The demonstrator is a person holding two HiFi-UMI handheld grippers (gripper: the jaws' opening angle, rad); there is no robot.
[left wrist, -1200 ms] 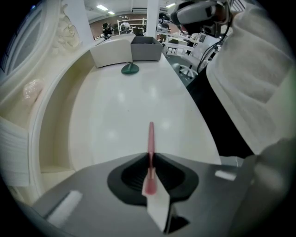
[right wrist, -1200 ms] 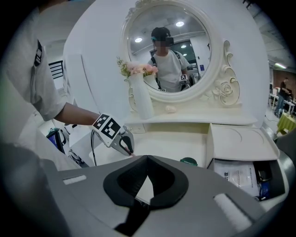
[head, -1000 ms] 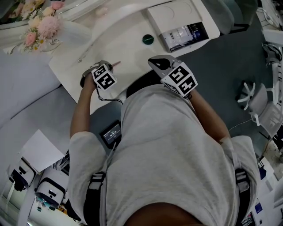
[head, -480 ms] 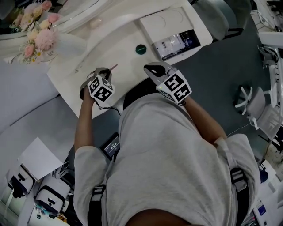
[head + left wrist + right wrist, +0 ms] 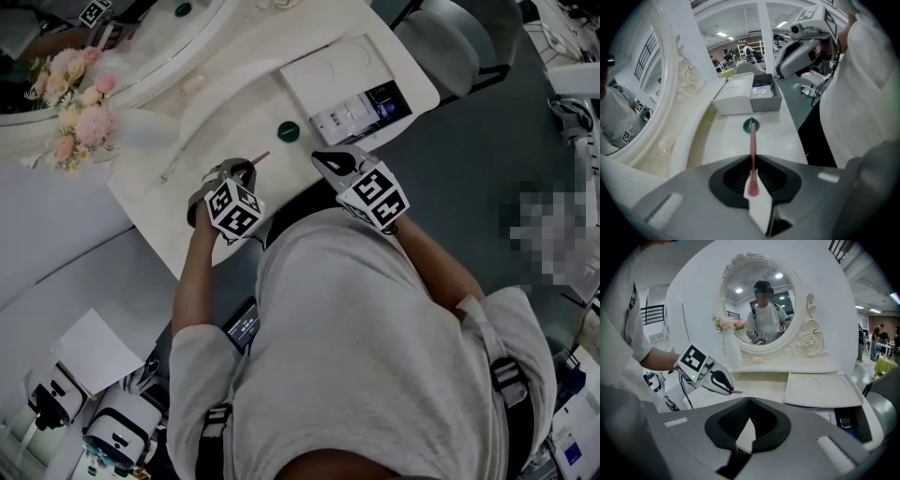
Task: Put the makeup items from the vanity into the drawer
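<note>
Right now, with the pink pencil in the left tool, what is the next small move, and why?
Probably carry the left tool on toward the drawer. It is shut on the pink pencil, and the drawer stands open just beyond the green round item.

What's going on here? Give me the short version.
A person at the white vanity table works with two handheld grippers. The left gripper has its jaws shut on a slim pink makeup stick, held over the tabletop. The right gripper is shut and empty beside it. A small round dark-green item lies on the tabletop, and the open drawer at the right holds a few things.
</note>
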